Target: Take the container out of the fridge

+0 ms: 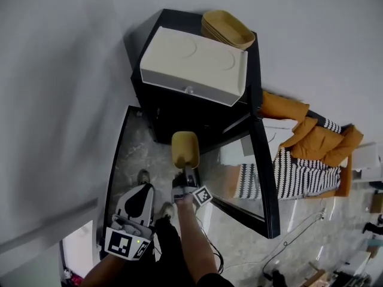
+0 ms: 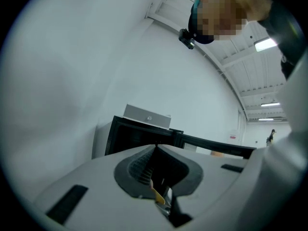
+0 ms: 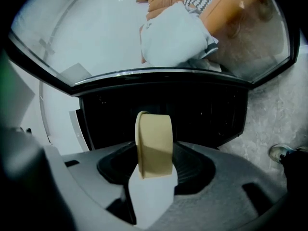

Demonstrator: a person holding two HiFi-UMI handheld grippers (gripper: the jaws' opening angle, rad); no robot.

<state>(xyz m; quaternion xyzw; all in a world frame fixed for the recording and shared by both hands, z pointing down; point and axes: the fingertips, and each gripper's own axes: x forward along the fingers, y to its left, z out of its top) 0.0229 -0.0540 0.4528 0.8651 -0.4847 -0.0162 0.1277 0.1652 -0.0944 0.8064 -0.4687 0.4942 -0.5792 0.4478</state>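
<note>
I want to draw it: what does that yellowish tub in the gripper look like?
The tan, rounded plastic-looking tub stands on its edge, pinched between the fingers of the right gripper. It looks smooth and plain, with a thin rim. It is out in front of the open black fridge.

Black fridge top, loaded
A white box (image 1: 194,64) covers most of the fridge (image 1: 173,18) top; stacked tan bowls (image 1: 227,28) sit at two o'clock (partly behind it).

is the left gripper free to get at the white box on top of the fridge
Probably yes: the left gripper is empty, jaws together, and the white box sits exposed on the black fridge; the jaws must open first.
</note>
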